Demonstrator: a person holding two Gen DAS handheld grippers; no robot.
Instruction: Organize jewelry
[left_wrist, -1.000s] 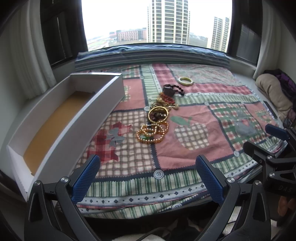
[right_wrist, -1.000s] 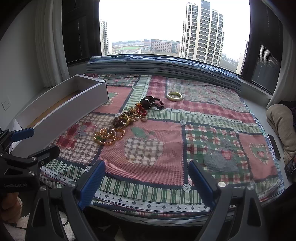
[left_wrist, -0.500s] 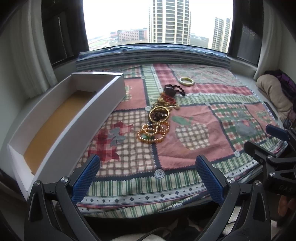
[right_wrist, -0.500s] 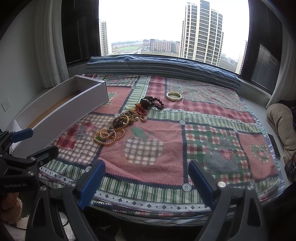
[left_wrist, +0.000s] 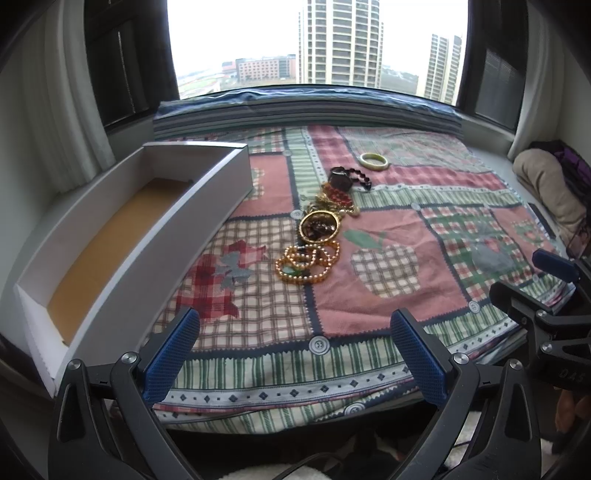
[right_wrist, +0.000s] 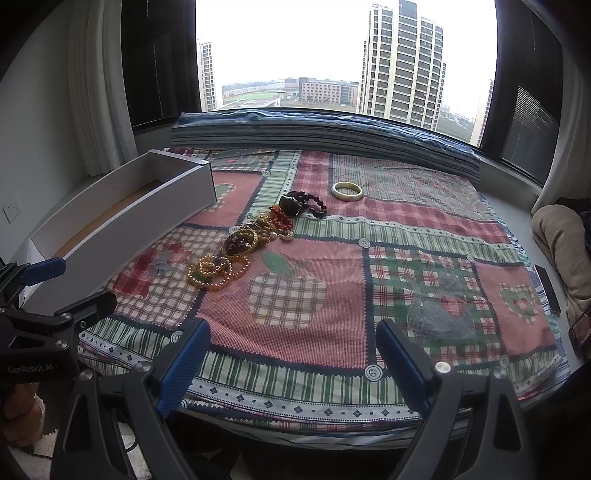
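A row of jewelry lies on the patchwork blanket (left_wrist: 388, 302): gold bead bracelets (left_wrist: 306, 260) (right_wrist: 216, 271), a gold bangle over dark beads (left_wrist: 318, 226) (right_wrist: 240, 242), red beads (left_wrist: 337, 195) (right_wrist: 282, 219), a dark beaded bracelet (left_wrist: 347, 177) (right_wrist: 301, 203) and a pale bangle (left_wrist: 373, 160) (right_wrist: 346, 191) farthest back. A long white box (left_wrist: 122, 236) (right_wrist: 122, 221) with a tan floor stands left of them. My left gripper (left_wrist: 295, 354) hangs open above the blanket's near edge. My right gripper (right_wrist: 291, 358) is open too, holding nothing.
A folded blue cover (right_wrist: 332, 129) lines the window sill behind the blanket. A beige cushion (left_wrist: 546, 192) (right_wrist: 565, 243) lies at the right, with a dark flat object (right_wrist: 546, 288) beside it. Each gripper shows at the edge of the other's view.
Both grippers have crept slightly forward toward the blanket; the jewelry and the box have stayed where they were.
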